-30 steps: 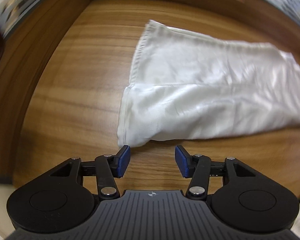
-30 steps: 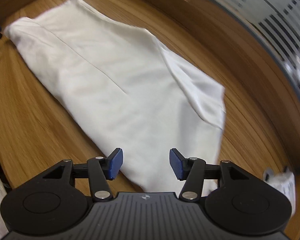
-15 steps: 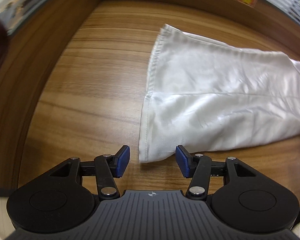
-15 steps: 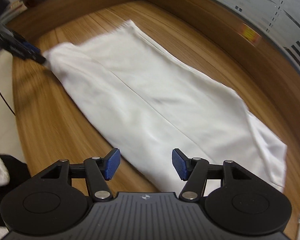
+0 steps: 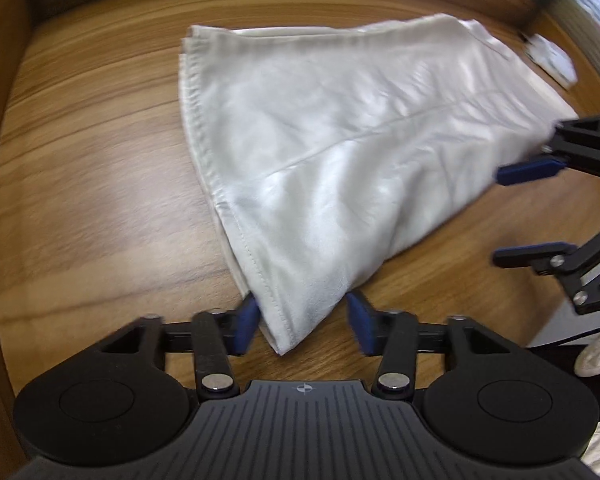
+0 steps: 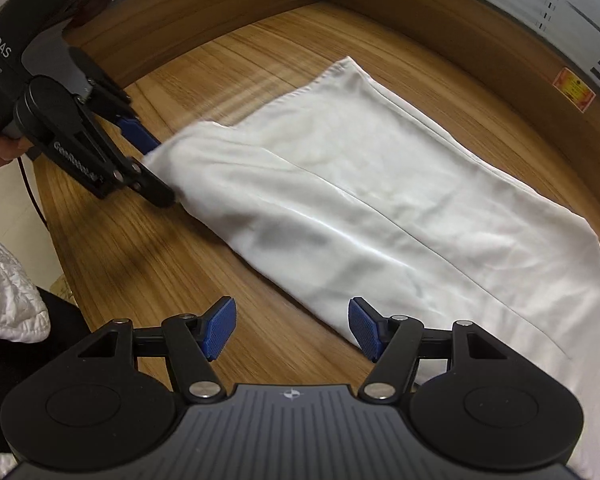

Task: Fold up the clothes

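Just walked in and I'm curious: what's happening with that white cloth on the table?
A person is folding a white garment on a wooden table, holding a two-fingered tool in each hand. The left tool has a corner of the garment between its fingers, which have just been closing, though they do not yet pinch it. The right tool is open over the garment's near edge, holding nothing.

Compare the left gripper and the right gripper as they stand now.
The left gripper has the white garment's corner between its fingers; the right gripper has only bare table between its fingers. The left's jaws have just been closing, the right's opening. Both have blue pads.
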